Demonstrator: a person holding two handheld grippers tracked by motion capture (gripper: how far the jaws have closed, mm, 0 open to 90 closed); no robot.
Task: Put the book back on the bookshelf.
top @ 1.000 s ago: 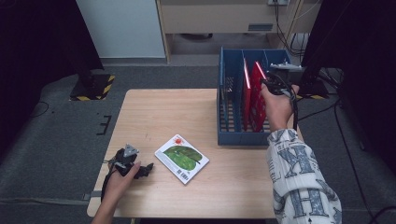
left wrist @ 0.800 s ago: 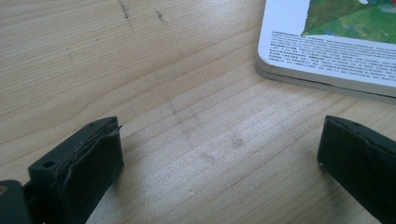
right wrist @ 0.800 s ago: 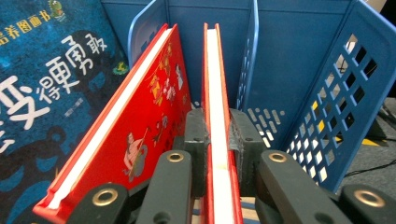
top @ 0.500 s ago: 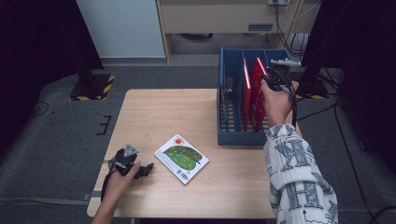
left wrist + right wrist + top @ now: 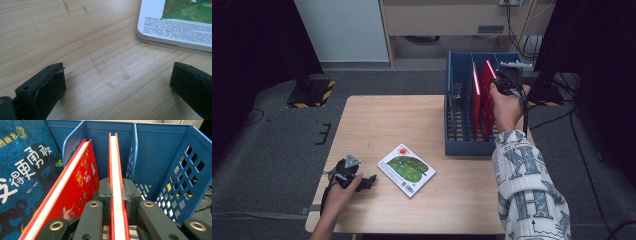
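Right gripper (image 5: 117, 202) is clamped on the upright red book (image 5: 116, 170) in the blue rack (image 5: 457, 120) at the table's far-right edge; left gripper (image 5: 117, 85) sits open, empty, near-left corner.

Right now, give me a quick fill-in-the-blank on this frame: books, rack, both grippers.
1. The right gripper has its jaws closed on the edge of a thin ____ hardcover book.
2. That book stands upright inside the ____ plastic slotted rack.
3. The green-and-white picture book lies ____ on the light wooden table.
4. The left gripper rests beside it with its jaws ____.

Missing words: red; blue; flat; open
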